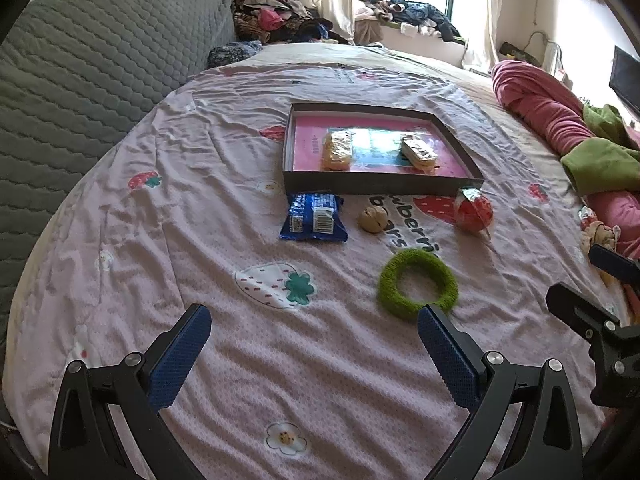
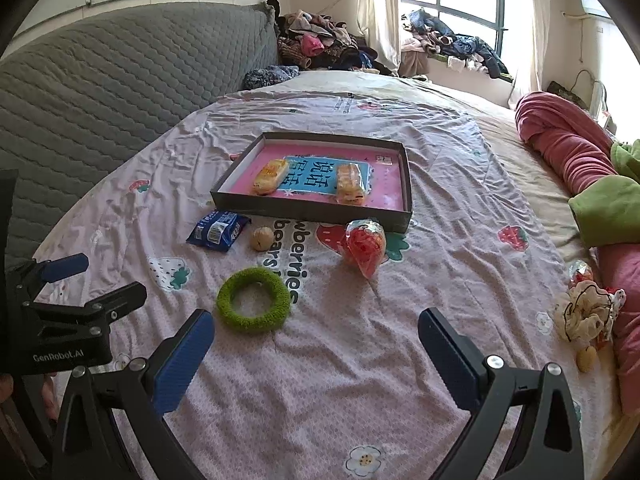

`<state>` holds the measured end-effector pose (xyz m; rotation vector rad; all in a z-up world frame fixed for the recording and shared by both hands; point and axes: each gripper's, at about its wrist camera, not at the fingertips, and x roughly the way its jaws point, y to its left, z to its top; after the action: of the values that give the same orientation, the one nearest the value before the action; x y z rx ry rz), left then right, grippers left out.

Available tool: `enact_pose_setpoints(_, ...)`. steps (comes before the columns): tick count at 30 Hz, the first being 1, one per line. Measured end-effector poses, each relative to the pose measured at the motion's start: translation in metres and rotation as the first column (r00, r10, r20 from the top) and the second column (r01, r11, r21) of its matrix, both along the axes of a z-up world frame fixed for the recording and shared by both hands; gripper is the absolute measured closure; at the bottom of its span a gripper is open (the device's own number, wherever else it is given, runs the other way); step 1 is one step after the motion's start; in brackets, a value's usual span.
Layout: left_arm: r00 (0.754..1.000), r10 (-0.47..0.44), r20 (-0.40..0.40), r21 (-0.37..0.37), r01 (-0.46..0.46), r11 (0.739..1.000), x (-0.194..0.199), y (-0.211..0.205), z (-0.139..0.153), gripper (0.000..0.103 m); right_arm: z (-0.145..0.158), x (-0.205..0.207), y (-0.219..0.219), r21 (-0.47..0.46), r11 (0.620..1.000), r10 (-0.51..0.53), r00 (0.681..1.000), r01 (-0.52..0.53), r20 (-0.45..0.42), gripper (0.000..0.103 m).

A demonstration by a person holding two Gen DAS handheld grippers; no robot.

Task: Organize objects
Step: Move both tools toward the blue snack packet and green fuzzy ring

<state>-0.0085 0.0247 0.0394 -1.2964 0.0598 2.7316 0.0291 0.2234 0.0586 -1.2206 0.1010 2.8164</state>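
Note:
A shallow dark box (image 1: 380, 189) (image 2: 312, 214) with a pink floor lies on the bed and holds two wrapped yellow cakes (image 1: 338, 151) (image 2: 270, 176). In front of it lie a blue snack packet (image 1: 314, 218) (image 2: 219, 231), a walnut (image 1: 372, 219) (image 2: 262, 238), a red wrapped snack (image 1: 473, 211) (image 2: 366, 246) and a green fuzzy ring (image 1: 418, 285) (image 2: 253, 300). My left gripper (image 1: 314, 322) hovers open over the sheet, its right finger just before the ring. My right gripper (image 2: 316, 328) is open too, with the ring beside its left finger. Both hold nothing.
A pink strawberry-print sheet (image 1: 240, 160) covers the bed. A grey quilted headboard (image 1: 80, 80) rises at the left. Rolled pink and green blankets (image 1: 560, 128) lie along the right side. A scrunchie and small items (image 2: 588, 316) lie near them. Clothes pile up by the window (image 2: 320, 44).

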Motion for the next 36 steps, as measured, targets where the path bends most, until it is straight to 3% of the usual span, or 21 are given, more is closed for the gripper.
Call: enact_pose_setpoints(36,1.000,0.010,0.013,0.002,-0.010,1.000,-0.022,-0.011,-0.014,0.000,-0.031,-0.026,-0.024,-0.004,0.999,0.042,0.997,-0.041,0.071,0.000)
